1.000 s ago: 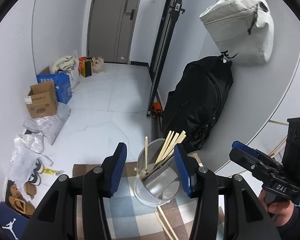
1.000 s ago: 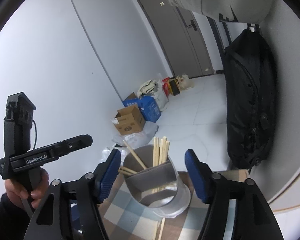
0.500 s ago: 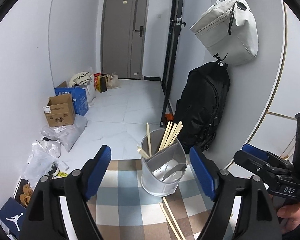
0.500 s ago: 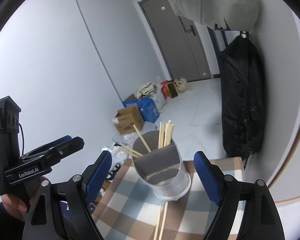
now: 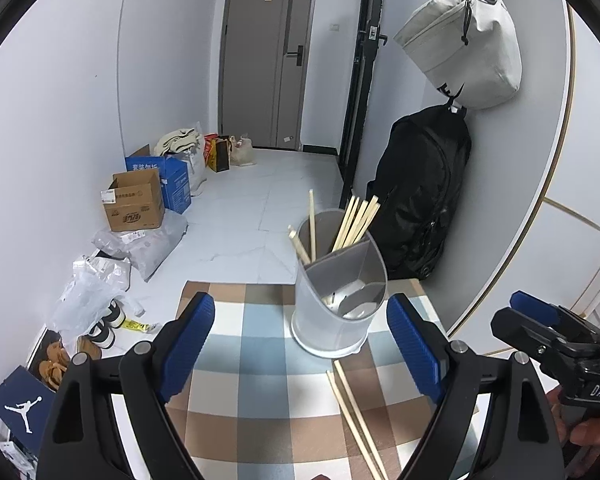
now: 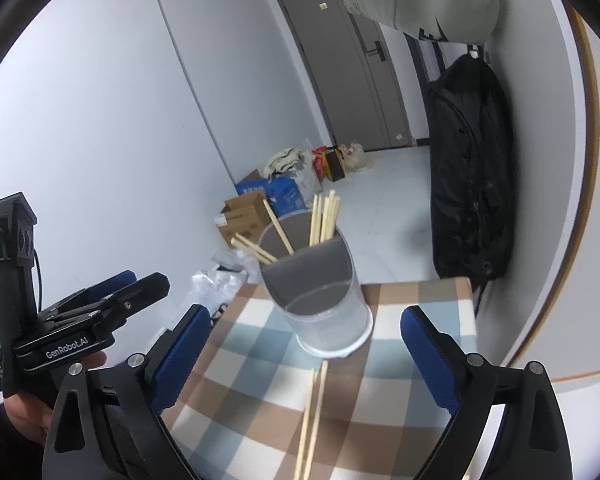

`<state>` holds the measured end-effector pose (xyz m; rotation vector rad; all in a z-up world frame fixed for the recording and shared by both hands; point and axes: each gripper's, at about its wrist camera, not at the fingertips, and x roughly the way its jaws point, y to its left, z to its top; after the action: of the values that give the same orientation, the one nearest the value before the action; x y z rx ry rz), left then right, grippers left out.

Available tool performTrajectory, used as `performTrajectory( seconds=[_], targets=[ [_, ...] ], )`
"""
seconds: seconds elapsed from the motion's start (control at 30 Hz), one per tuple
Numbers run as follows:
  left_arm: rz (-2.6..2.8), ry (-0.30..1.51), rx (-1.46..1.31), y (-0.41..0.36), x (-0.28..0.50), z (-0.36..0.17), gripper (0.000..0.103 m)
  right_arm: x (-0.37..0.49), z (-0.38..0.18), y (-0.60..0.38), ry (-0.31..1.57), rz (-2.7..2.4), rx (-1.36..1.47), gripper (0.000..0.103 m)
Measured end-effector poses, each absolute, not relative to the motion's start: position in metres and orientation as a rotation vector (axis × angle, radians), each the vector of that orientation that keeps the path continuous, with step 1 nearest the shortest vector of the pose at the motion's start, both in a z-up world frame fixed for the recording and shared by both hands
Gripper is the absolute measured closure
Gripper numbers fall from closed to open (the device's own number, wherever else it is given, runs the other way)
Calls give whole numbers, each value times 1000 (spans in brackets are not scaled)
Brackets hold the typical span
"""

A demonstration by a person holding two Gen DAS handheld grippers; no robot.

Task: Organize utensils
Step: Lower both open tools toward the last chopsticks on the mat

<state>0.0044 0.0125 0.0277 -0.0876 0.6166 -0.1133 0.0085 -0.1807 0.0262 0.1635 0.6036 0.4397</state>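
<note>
A grey divided utensil holder (image 5: pixel 338 292) (image 6: pixel 320 300) stands at the far edge of the checked tablecloth (image 5: pixel 260 364) (image 6: pixel 412 364). Several wooden chopsticks (image 5: pixel 356 220) (image 6: pixel 324 216) stand in its far compartment. A metal utensil lies in the near compartment in the left wrist view. A loose pair of chopsticks (image 5: pixel 356 416) (image 6: pixel 312 416) lies on the cloth in front of the holder. My left gripper (image 5: pixel 306 352) is open and empty, short of the holder. My right gripper (image 6: pixel 306 356) is open and empty, above the loose pair.
The table ends just behind the holder, with floor below. A black backpack (image 5: pixel 420 196) and a white bag (image 5: pixel 460 40) hang on the right wall. Cardboard boxes (image 5: pixel 134 204) and plastic bags lie on the floor at left.
Both grippers have pulled back from the holder and opened wider. The left gripper's pads were close around the holder a second ago and are now well short of it.
</note>
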Motion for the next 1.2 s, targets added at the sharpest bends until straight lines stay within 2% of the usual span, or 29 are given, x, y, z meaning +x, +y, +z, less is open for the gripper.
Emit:
performTrajectory(
  seconds=[0.4, 0.63, 0.7, 0.8, 0.9, 1.03, 1.2],
  targets=[
    [-82, 703, -159, 28, 5, -28, 18, 4, -16, -175, 692, 407, 106, 5],
    [-30, 757, -212, 48, 12, -51, 18, 26, -56, -157, 823, 391, 30, 6],
    [-29, 770, -240, 55, 14, -53, 18, 37, -69, -151, 867, 396, 33, 12],
    [-17, 784, -242, 61, 16, -56, 18, 56, -91, -141, 944, 383, 27, 27],
    [-10, 813, -269, 68, 18, -62, 18, 73, -108, -134, 1007, 380, 68, 37],
    [0, 856, -284, 75, 22, -71, 18, 92, -124, -120, 1056, 359, 49, 57],
    [8, 853, -283, 84, 23, -70, 18, 102, -140, -102, 1091, 342, -35, 70]
  ],
)
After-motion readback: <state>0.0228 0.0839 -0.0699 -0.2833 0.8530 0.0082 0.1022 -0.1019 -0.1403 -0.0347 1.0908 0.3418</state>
